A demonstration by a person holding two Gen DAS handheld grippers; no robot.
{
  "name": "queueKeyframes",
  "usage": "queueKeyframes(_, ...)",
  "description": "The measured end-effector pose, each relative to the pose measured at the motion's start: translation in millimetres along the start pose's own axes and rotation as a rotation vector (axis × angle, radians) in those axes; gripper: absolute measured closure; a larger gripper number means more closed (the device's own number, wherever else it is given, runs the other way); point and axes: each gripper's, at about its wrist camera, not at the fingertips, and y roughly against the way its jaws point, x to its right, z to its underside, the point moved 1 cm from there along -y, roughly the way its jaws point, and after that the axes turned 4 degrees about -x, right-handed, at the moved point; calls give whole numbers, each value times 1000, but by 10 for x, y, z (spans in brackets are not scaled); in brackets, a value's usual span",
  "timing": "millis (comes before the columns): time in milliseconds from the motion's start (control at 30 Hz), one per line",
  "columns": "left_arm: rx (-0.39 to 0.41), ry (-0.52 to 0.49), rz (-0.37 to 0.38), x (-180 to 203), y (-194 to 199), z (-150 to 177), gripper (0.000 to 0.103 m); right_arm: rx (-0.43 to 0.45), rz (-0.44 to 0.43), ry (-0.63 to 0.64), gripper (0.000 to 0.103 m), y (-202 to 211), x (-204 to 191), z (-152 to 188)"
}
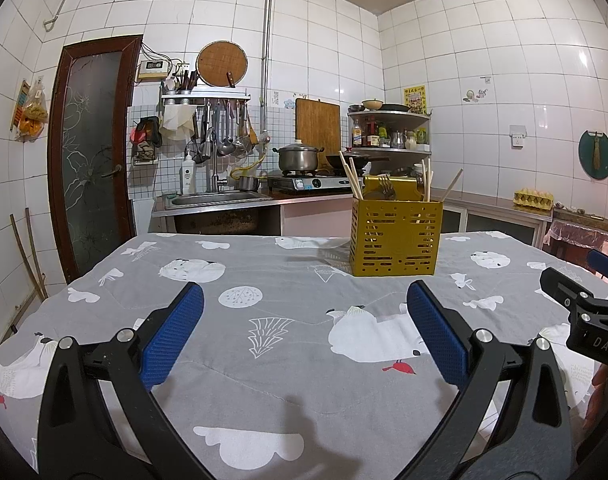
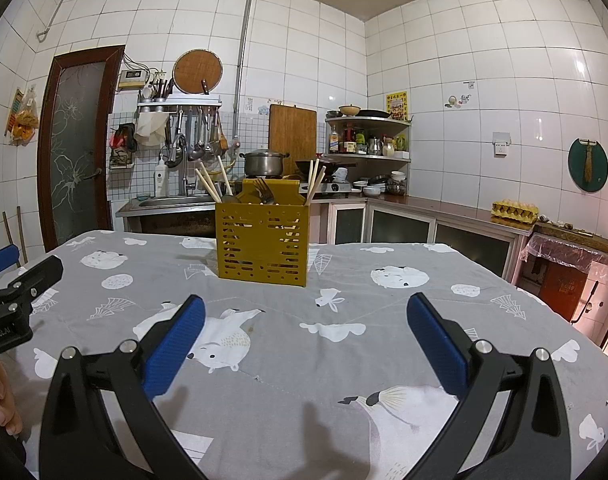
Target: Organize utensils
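A yellow slotted utensil holder stands upright on the far half of the table. Wooden chopsticks and metal forks stick out of its top. My left gripper hangs open over the cloth, well short of the holder, nothing between its blue pads. My right gripper is likewise open and empty, the holder ahead and slightly left of it. Each gripper shows at the edge of the other's view. No loose utensil lies on the cloth in view.
The table wears a grey cloth printed with white animals. Behind it run a sink, a stove with a steel pot, a corner shelf of bottles and an egg tray. A hand holds the left gripper.
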Motion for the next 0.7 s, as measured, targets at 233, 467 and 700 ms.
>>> queueKeyframes(233,2,0,0,-3,3,-6,5,0,0,0,4,0,0,2)
queueKeyframes(467,9,-2,-2,-7,16,-38,5,0,0,0,4,-1,3,3)
queueKeyframes(700,9,-3,-3,-11,16,-76,5,0,0,-1,4,-2,2,6)
